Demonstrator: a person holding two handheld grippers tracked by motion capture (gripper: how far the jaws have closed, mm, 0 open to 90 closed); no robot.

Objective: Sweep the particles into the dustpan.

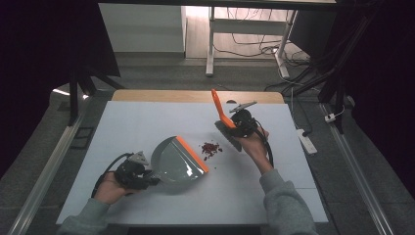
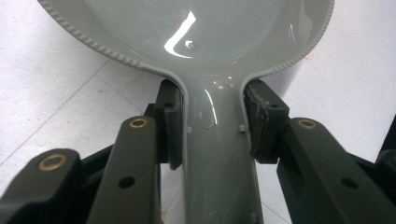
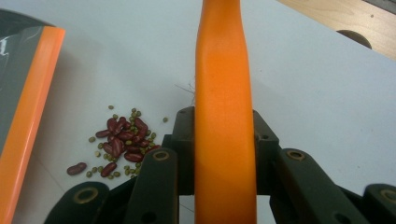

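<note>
High view is showing one grey dustpan [image 1: 176,161], one small pile of beans [image 1: 211,148] and one orange-handled brush [image 1: 221,112] on the white table [image 1: 147,122], with two grippers working over it. Toward the table's near left corner, the left gripper [image 1: 147,176] is pinching the dustpan's grey handle; in the left gripper view the pads [image 2: 170,126] are pressing on both sides of that handle [image 2: 217,154], and the pan is lying straight ahead of the jaws with its orange lip pointing toward the beans. Near the table's middle, the pile of red and small green beans is sitting just beside that lip. Toward the far right edge, the right gripper [image 1: 234,126] is clamping the brush's orange handle [image 3: 224,116], which is rising between its jaws, with the beans lying to its left.
</note>
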